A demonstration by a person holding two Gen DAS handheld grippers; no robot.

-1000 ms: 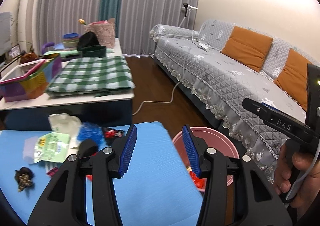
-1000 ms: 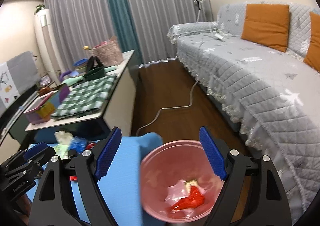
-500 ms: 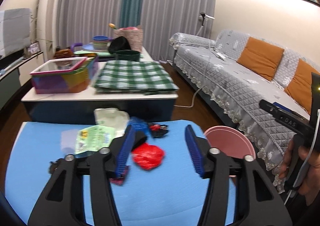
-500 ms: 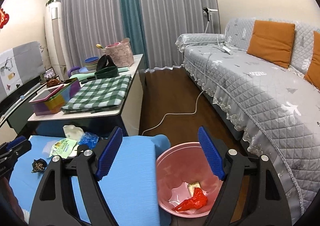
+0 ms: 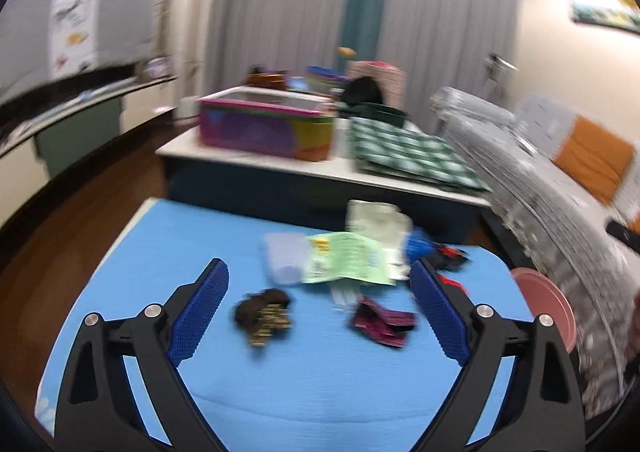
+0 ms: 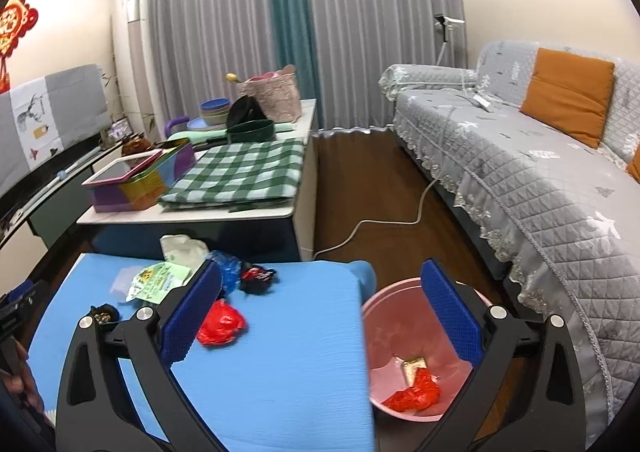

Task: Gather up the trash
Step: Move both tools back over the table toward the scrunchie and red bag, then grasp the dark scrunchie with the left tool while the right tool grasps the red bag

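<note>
Trash lies on a blue mat: a dark brown wad, a maroon wrapper, a green packet, a white bag. My left gripper is open and empty above the wad and the maroon wrapper. My right gripper is open and empty over the mat's right edge, beside a pink bin that holds red trash. A red wad, a black and red wrapper and the green packet lie on the mat.
A low white table with a checked cloth, a colourful box and bowls stands behind the mat. A grey sofa runs along the right. A white cable crosses the wooden floor.
My left gripper has swung left from the bin to over the trash on the mat and has opened wider. My right gripper has drawn back a little, still over the bin's edge.
</note>
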